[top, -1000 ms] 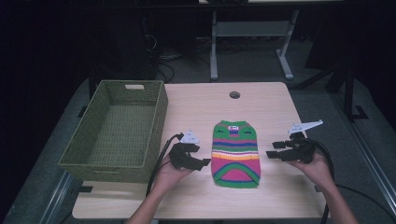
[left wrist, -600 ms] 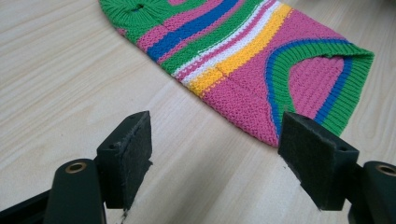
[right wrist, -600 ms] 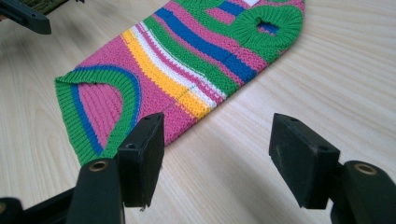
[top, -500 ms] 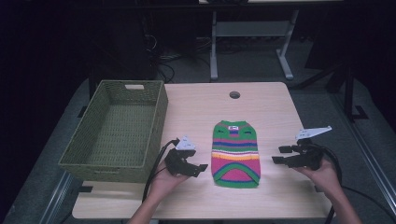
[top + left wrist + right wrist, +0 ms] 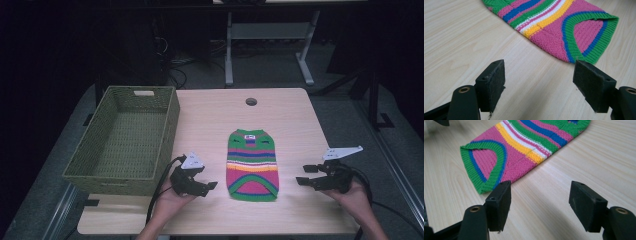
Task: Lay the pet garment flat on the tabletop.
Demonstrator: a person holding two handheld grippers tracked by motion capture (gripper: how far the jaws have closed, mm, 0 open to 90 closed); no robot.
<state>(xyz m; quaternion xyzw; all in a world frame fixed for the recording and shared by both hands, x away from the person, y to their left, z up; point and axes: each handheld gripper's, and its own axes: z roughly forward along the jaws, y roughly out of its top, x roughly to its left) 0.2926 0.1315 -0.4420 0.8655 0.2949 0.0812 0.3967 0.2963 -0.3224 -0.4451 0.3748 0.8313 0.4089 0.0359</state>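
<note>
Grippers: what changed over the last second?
Both hands drew back toward the near table edge: the left gripper and right gripper now flank the striped sweater's bottom hem. The left jaws have just been opening; both stand open and empty. Sweater and green basket stayed put.

- A small knitted sweater (image 5: 252,165) in green, pink, blue, yellow and white stripes lies flat and spread out on the pale wooden worktop (image 5: 210,115), near its front middle.
- Its green ribbed collar points toward the far edge; the hem faces the near edge.
- At the hem, a green band edged in blue curves in an arch over a pink panel (image 5: 586,32).
- The knit looks smooth and unfolded, with bare wood around it on every side (image 5: 584,152).
</note>
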